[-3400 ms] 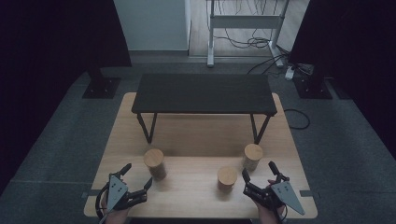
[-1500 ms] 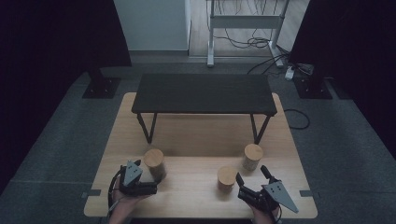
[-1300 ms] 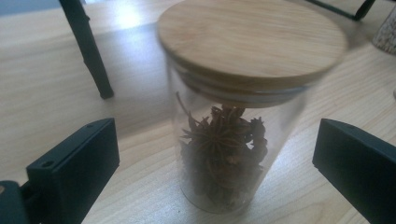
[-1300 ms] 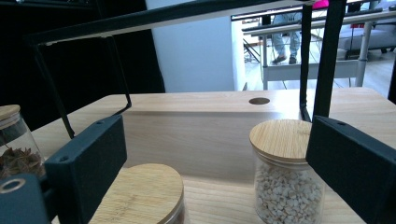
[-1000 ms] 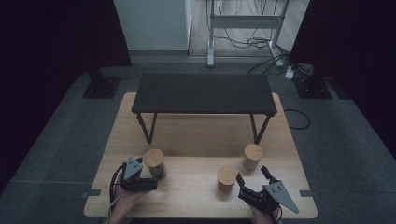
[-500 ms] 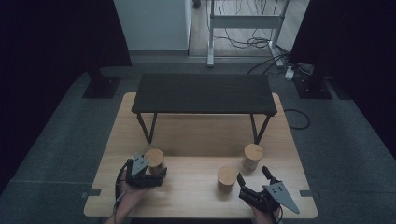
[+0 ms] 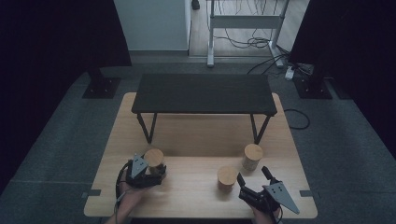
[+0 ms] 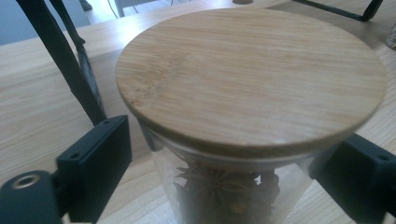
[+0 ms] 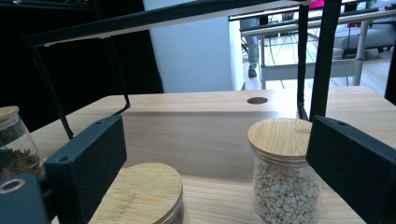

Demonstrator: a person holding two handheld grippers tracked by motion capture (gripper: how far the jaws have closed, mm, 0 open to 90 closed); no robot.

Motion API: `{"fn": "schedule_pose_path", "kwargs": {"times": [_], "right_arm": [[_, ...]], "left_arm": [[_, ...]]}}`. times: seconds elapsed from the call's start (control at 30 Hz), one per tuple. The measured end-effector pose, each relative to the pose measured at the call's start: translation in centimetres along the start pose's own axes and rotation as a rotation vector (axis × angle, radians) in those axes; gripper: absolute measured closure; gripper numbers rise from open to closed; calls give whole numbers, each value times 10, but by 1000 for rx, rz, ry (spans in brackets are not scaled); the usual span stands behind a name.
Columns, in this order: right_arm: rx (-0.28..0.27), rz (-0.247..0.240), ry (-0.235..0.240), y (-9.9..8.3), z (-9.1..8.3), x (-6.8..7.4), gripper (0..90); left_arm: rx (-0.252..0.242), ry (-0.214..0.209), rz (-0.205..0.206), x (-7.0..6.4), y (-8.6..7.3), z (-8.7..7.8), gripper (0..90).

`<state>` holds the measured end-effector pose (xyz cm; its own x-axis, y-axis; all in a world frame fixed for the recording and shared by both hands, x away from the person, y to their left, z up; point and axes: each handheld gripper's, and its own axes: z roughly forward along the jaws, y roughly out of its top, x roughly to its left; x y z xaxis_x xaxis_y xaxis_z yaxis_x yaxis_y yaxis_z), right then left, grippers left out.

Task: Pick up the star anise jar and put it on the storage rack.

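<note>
The star anise jar (image 8: 243, 140) stands at the bench's (image 7: 196, 200) front left, straddled just below its bamboo lid by the wide-open left tool (image 7: 148, 173); a grasp is judged to be in hand. Next, closing on the glass is called for. The right tool (image 7: 254, 182) is held wide, empty, near 2 other jars.

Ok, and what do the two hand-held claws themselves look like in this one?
Both are black. The left claw and the right claw each carry a grey three-cornered plate on top. In the claw views each has two flat, rectangular black jaws with small screw holes. A dark cable loops from the left one near the hand. No sleeves are visible.
</note>
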<state>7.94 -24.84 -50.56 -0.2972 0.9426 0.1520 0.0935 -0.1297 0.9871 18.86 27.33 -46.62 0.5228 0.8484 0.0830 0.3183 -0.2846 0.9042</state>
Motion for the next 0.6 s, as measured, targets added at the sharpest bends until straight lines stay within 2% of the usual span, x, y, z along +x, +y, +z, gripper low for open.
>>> {"fn": "schedule_pose_path", "kwargs": {"times": [0.23,0.6], "right_arm": [[-1,1,-2,0,0,0,52],[0,1,-5,-1,-1,2,52]], "left_arm": [[-33,-12,27,-1,-7,-1,241],[-55,-43,-19,7,-13,2,262]]}}
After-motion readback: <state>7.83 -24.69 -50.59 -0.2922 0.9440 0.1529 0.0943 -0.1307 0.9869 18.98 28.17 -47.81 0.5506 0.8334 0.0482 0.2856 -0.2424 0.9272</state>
